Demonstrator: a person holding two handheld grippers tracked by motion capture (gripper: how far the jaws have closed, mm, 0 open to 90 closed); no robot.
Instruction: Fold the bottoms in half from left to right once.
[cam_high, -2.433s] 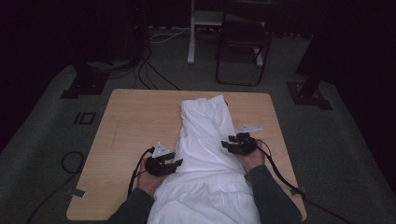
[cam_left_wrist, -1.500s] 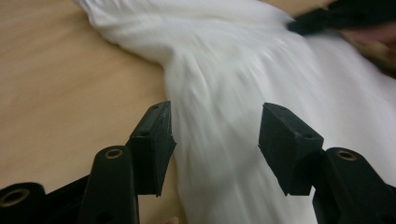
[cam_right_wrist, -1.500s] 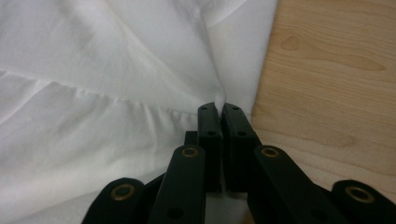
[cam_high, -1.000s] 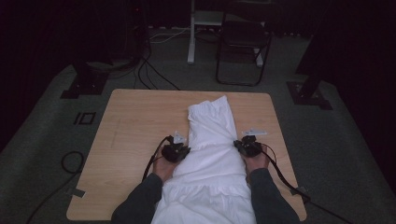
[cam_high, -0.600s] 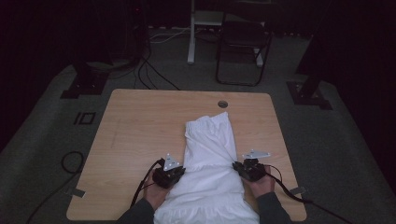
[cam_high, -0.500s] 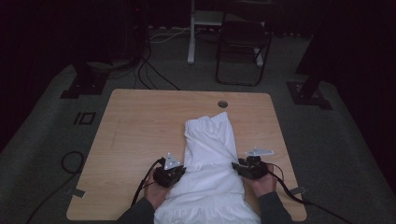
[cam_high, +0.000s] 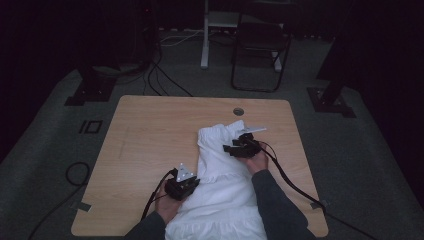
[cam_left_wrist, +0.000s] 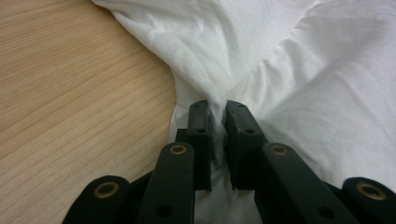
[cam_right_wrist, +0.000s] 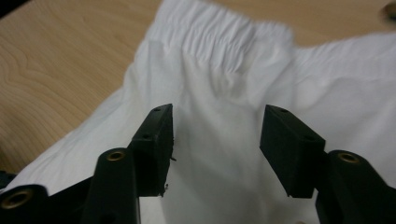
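— Where's my high view sitting?
— Above the near edge of the table (cam_high: 150, 130), facing forward and down. My left gripper view looks close along its jaws at the white cloth (cam_left_wrist: 299, 70) by the wood — the right one hovers over the same cloth's gathered end.

Looks like a dim lab/recording studio: bare wooden table (cam_high: 150, 130) w/ cable hole on grey carpet, black stand bases (cam_high: 90, 92) either side of it, loose cables and empty chair (cam_high: 260, 50) behind it
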